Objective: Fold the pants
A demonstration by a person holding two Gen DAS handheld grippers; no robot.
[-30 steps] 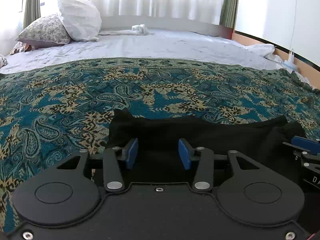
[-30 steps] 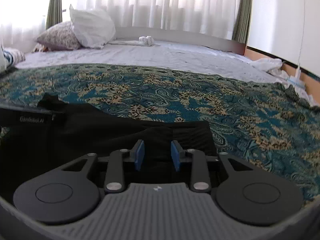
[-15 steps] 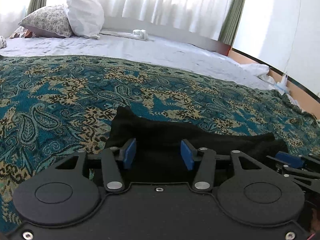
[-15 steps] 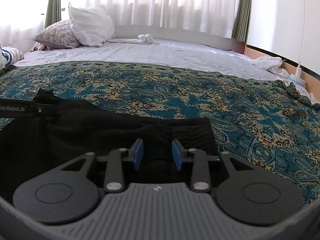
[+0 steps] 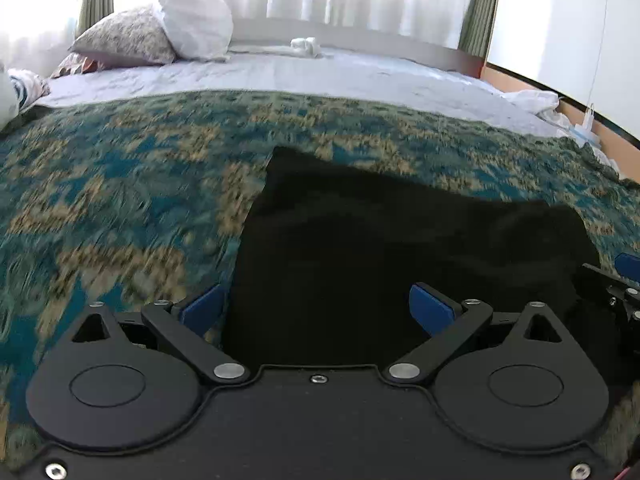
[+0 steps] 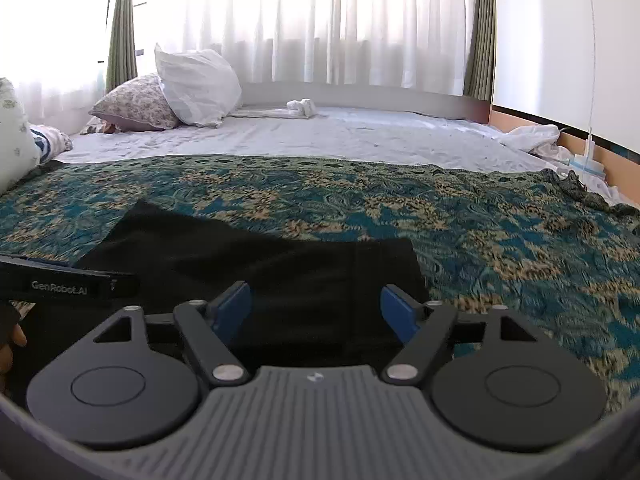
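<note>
Patterned bedspread (image 5: 120,200) under black pants (image 5: 400,248); both grippers' jaws just opened wide, pants released.

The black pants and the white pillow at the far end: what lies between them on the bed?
In the right wrist view, only patterned teal bedspread, then pale sheet, separates the pants from the white pillow.

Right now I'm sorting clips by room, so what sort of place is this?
Most likely a bedroom: a bed with pillows by a curtained window, and black pants laid on its patterned bedspread.
</note>
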